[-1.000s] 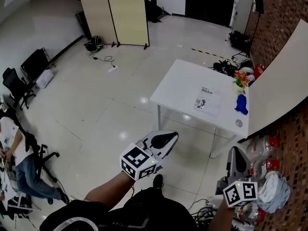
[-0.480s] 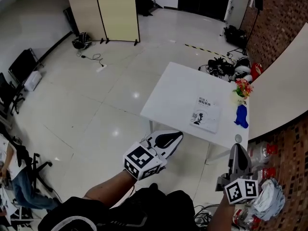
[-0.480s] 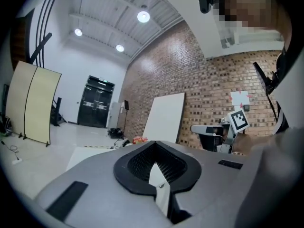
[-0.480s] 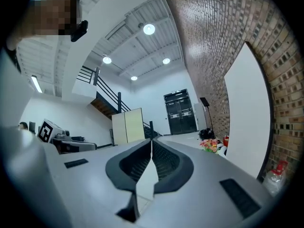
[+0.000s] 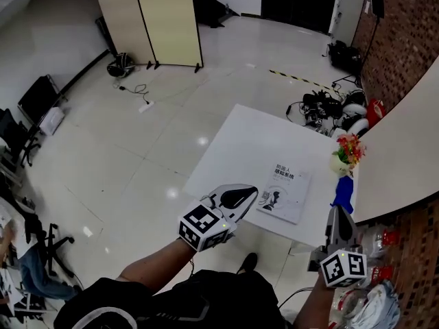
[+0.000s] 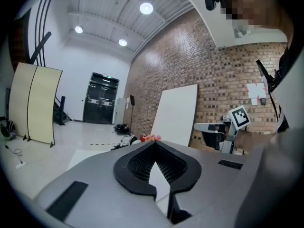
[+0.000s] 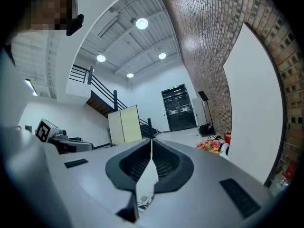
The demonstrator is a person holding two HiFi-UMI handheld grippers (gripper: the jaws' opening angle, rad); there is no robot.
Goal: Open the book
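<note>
Two claws, both pressed together and empty. The left claw (image 5: pixel 241 199) hangs at the near edge of the white bench (image 5: pixel 254 132), just beside the closed book (image 5: pixel 284 194), which lies flat, cover up. It looks a thin, light paperback with a floppy cover, apt to slide. I'd lift the cover's free edge. The right claw (image 5: pixel 337 218) hangs off the bench's corner.

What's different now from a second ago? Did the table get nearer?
Yes. The person has walked towards the white table, so it and the book on it now sit nearer in the head view, just ahead of the left claw and right claw. Nothing was taken hold of or let go. Unchanged: both claws shut and empty, held out in front; the book closed and untouched.
</note>
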